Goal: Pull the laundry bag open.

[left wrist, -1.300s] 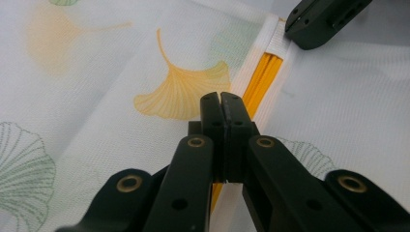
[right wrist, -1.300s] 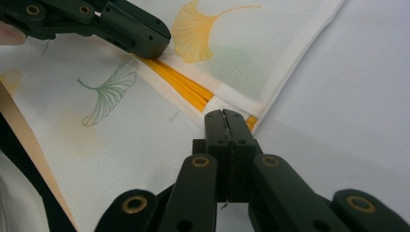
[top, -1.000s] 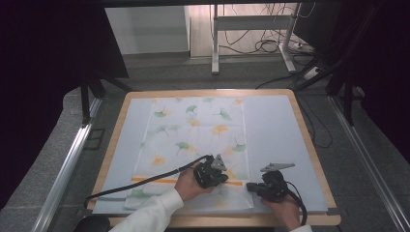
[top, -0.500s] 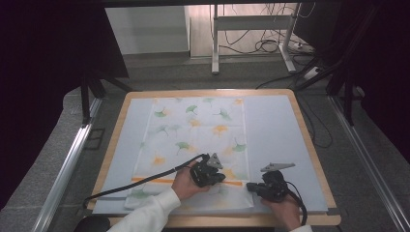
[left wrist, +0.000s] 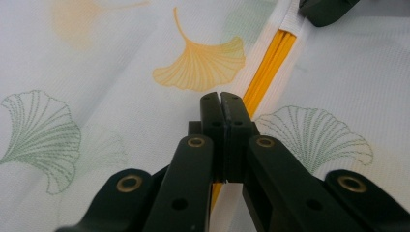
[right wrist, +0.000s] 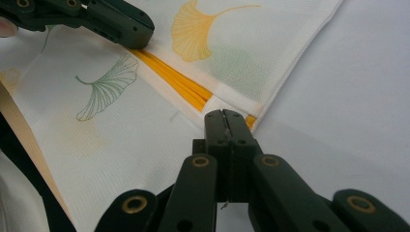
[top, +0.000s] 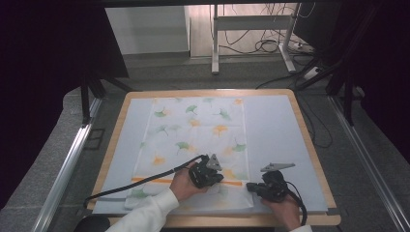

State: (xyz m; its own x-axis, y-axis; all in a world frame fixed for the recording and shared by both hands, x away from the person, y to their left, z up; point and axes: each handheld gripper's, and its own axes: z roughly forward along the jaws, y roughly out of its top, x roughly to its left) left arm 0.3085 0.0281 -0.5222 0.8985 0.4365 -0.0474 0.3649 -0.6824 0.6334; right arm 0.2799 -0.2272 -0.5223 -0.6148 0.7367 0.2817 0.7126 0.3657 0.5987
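Claws point(left wrist: 221, 99) unmoved on cloth point(left wrist: 121, 72)

R gripper point(right wrist: 223, 115) jaws closed at edge of leaf-print cloth point(right wrist: 145, 140) by orange stripe point(right wrist: 179, 83); L gripper point(right wrist: 126, 30) beyond.

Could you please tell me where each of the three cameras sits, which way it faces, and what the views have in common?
High view: above the person's side, looking forward and down on the table; both forearms, the left gripper and right gripper show over the leaf-print cloth.
Left gripper view: rides the left gripper, looks along its shut jaws at the cloth's orange stripe.
Right gripper view: rides the right gripper, jaws shut, at the cloth's edge.
Shared: both gripper views show the orange stripe and the other gripper's tip.
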